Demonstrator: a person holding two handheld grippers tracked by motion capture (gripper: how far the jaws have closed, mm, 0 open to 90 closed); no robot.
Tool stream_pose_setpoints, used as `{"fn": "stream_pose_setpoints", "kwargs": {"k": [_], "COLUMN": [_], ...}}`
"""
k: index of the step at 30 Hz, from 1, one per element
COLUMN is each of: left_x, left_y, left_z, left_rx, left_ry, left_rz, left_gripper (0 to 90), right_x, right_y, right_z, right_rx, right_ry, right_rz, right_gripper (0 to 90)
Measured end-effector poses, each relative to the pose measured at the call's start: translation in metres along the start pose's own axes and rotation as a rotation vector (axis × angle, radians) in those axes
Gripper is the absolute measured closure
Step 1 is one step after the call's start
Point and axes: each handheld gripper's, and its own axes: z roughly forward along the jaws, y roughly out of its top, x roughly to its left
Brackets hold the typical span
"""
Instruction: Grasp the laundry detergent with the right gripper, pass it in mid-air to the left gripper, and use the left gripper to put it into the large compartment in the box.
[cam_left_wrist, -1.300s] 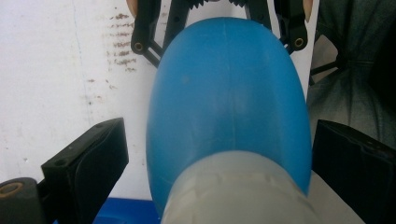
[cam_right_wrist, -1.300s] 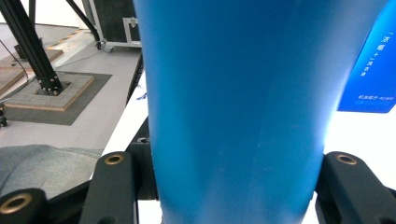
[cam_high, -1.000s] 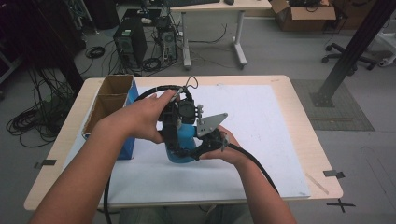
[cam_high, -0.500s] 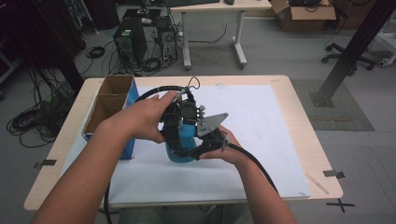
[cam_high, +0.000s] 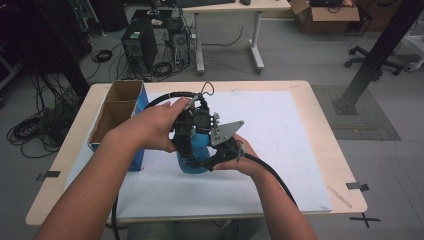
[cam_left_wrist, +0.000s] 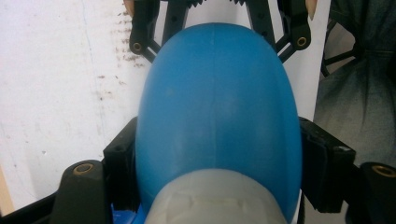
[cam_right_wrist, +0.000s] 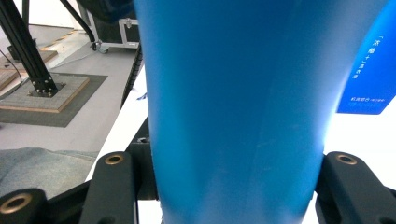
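Observation:
A blue bottle (cam_high: 196, 152) with a pale grey cap (cam_left_wrist: 215, 200) is held over the white sheet at the table's middle. My left gripper (cam_high: 189, 131), coming from above, is shut on it just below the cap, and its black pads (cam_left_wrist: 122, 161) press both sides of the bottle (cam_left_wrist: 217, 107). My right gripper (cam_high: 220, 150), which carries a grey three-cornered plate, is shut on the bottle's body (cam_right_wrist: 238, 93) lower down. In the left gripper view its jaws show past the bottle's far end. In its own view the right gripper (cam_right_wrist: 236, 186) clamps the blue wall from both sides.
A cardboard box (cam_high: 117, 107) with a blue side stands at the table's left edge, close to the left forearm; its blue face (cam_right_wrist: 369, 70) shows in the right gripper view. A white sheet (cam_high: 285, 130) covers most of the tabletop. Beyond the table are computers, cables and a desk.

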Motion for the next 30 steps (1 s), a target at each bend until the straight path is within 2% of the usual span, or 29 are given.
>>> {"fn": "stream_pose_setpoints", "kwargs": {"k": [10, 19, 30], "left_x": [0.0008, 0.0056, 0.0039], "left_y": [0.0006, 0.0006, 0.001], "left_z": [0.0019, 0.0056, 0.0039], "left_rx": [0.014, 0.029, 0.036], "left_ry": [0.016, -0.022, -0.016], "left_rz": [0.009, -0.01, -0.012], "left_gripper": [36.6, 38.1, 38.3], "right_x": [-0.0002, -0.0009, -0.0003], "right_y": [-0.0004, -0.0021, -0.0027], "right_z": [0.0009, 0.0034, 0.0045], "right_rx": [0.006, 0.014, 0.003], "right_ry": [-0.002, -0.001, 0.001], "right_rz": [0.002, 0.006, 0.004], "right_gripper": [44.6, 44.6, 44.1]}}
